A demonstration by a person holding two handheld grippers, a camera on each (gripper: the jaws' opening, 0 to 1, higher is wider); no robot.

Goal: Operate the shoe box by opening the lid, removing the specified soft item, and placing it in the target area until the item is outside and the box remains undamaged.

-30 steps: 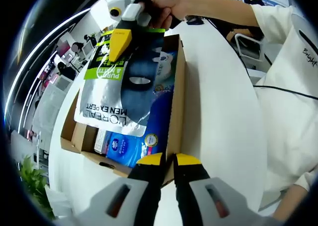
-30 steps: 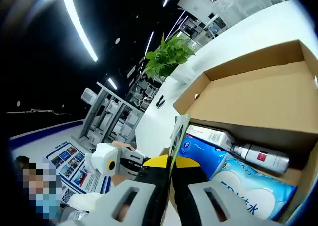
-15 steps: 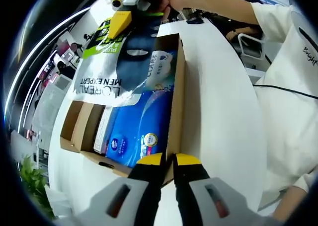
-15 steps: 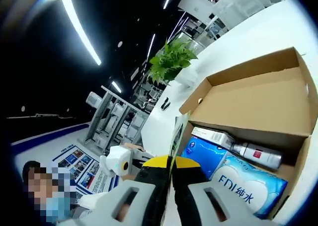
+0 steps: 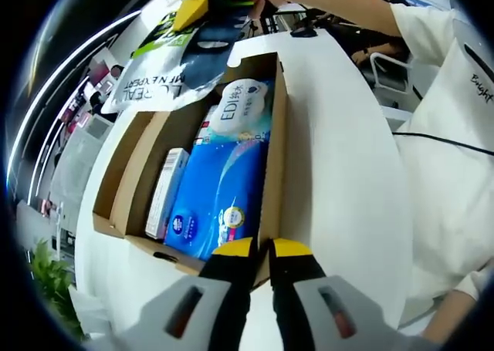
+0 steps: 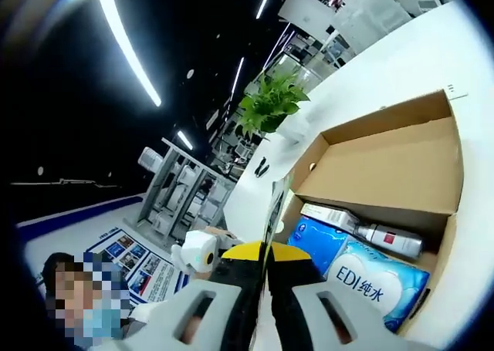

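Both tongs were pressed together: your left gripper [image 5: 261, 249] had its yellow tips closed against the near edge of the shoe box [image 5: 275, 146], steadying it, while your right gripper [image 6: 265, 250] pinched the top edge of the face-mask pouch [image 5: 166, 62]. In the left gripper view that right tool hung at the top of the frame, above the far end of the box, with the pouch dangling flat beneath its yellow jaw, already lifted above the carton's rim and drifted toward the far left corner. In the right gripper view you saw the pouch only edge-on, a thin green-trimmed sliver rising straight between the jaws. Its long axis ran downward from the pinch, so the pouch hung under the right tool rather than beside it, and the right hand was the one that mattered for the next move. The lid stood open, and the blue tissue pack [image 6: 316, 239], the EDI packet [image 6: 380, 281], a slim carton [image 5: 164, 192] and a small bottle [image 6: 390, 239] lay in the box. My reading was that extraction was nearly done; what remained was to carry the pouch sideways over the white table [image 5: 340, 158], clear of the cardboard wall, and lay it down flat
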